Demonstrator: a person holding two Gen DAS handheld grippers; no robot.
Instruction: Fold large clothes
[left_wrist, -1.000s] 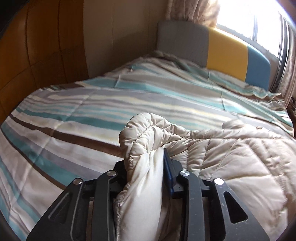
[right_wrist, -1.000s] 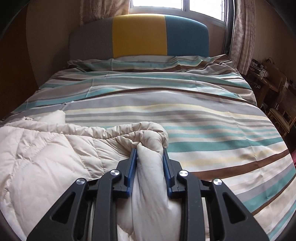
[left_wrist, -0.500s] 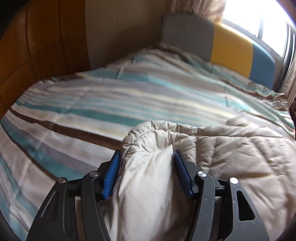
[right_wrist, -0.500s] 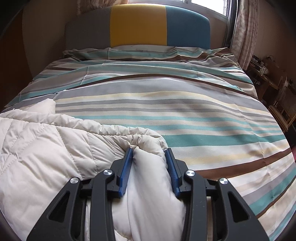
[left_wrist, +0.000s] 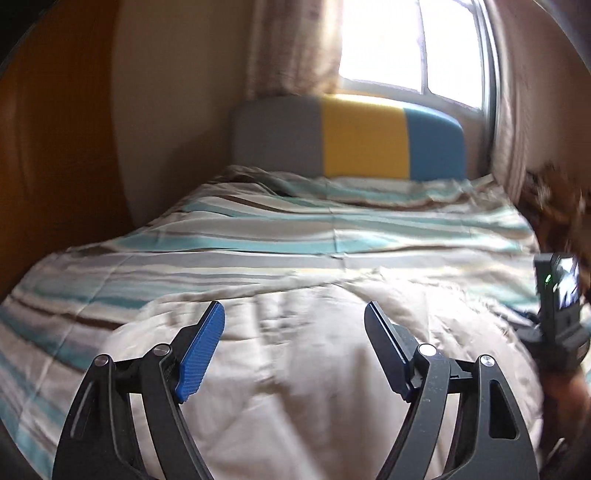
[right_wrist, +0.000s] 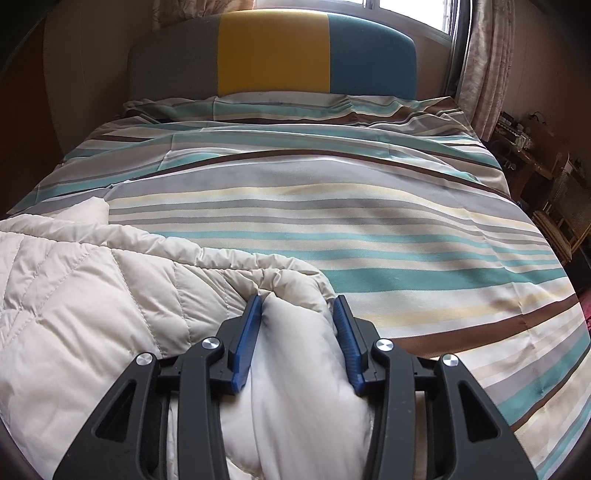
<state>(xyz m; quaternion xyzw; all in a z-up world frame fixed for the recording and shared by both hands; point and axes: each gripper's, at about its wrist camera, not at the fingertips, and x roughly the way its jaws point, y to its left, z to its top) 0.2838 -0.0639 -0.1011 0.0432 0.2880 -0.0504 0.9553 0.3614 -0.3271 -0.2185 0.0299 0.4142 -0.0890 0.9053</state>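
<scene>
Over the bed, left gripper (left_wrist: 293, 325) jaws apart; right gripper (right_wrist: 298, 308) clamps quilted coat (right_wrist: 110, 295)

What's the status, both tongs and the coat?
Left tongs open, above the cream quilted coat. Right tongs shut on a coat fold. Nothing in the way on the striped bedspread.

quilted coat (left_wrist: 314, 369) motion-blurred, cut off at bottom edge

Striped bedspread (right_wrist: 369, 221); tricolour headboard (right_wrist: 273, 51); curtains (left_wrist: 291, 48)
</scene>
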